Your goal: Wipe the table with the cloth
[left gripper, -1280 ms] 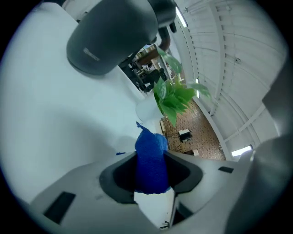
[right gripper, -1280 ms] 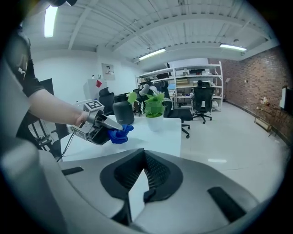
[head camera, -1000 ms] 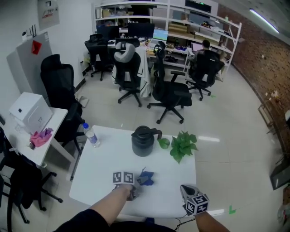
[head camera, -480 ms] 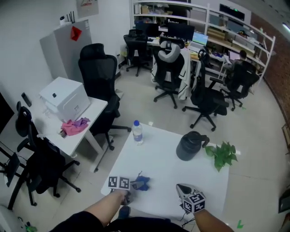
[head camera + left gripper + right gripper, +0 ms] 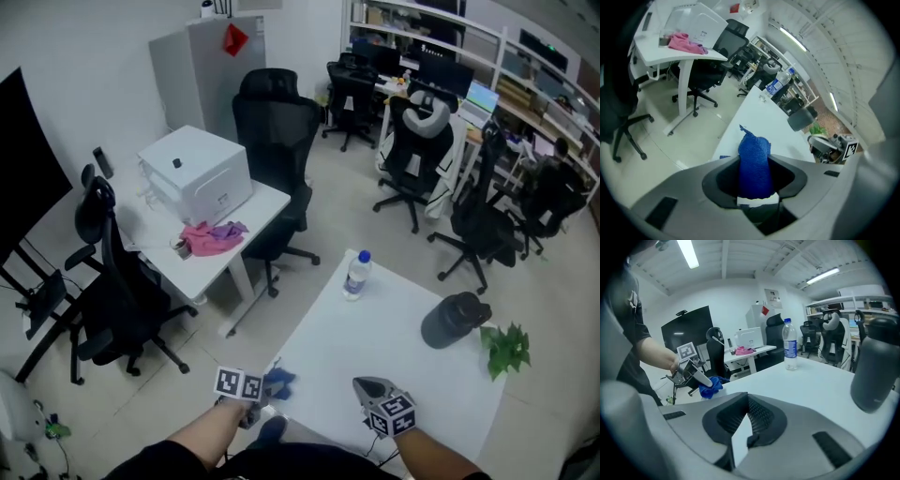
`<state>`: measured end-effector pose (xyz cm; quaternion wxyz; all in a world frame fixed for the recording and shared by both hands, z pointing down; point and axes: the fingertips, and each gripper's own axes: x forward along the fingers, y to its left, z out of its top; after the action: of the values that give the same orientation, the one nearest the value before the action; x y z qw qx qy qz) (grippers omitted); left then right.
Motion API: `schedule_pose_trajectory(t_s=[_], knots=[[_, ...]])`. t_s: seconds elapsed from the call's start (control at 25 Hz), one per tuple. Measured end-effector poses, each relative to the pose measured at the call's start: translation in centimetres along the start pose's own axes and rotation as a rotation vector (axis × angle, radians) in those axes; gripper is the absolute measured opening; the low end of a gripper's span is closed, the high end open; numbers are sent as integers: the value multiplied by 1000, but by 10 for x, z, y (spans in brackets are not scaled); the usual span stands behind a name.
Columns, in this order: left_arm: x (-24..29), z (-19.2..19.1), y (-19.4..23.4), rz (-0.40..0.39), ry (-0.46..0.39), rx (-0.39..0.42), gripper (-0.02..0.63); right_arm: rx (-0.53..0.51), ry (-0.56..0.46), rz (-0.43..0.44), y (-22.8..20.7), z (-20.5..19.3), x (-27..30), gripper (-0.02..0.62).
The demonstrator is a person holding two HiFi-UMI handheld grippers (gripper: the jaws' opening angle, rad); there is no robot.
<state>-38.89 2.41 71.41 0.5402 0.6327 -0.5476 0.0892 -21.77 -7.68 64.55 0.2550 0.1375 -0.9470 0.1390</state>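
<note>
Cloth at the worktop's left edge, pinched in the left tongs

Left tongs (image 5: 262,398) pinch the bunched blue cloth (image 5: 754,164) between their jaws. Compared with a second ago, both tongs have swept sideways, and the cloth now sits right at the left edge of the white worktop (image 5: 394,361), with bare floor (image 5: 178,384) just past it. This stroke looks about spent, and the next would likely run back toward the right tongs (image 5: 367,386). Those hang well to the right of the cloth over the near edge, closed to a sliver on nothing. Beyond them stand a water bottle (image 5: 354,276), a dark jug (image 5: 455,321) and a small green plant (image 5: 507,349), all well apart from the cloth. Farther off, left of the left tongs, a second worktop (image 5: 267,202) carries a white box (image 5: 195,174) and a pink rag (image 5: 211,237), with black office chairs (image 5: 277,141) behind.
</note>
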Motion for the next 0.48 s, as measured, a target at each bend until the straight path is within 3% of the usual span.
schedule_pose_trajectory(t_s=[0.12,0.2,0.36,0.48], knots=[[-4,-7,17,123,79,201,163,-20,9,28,14,6,13,14],[-1,-14,19,158,120,282,165,-28,17,36,18,7,17,14],[8,-22,8,150,166,355,175,-20,26,26,18,2,18,14],[9,-26,9,154,178,352,198,-10,19,14,15,-1,14,14]])
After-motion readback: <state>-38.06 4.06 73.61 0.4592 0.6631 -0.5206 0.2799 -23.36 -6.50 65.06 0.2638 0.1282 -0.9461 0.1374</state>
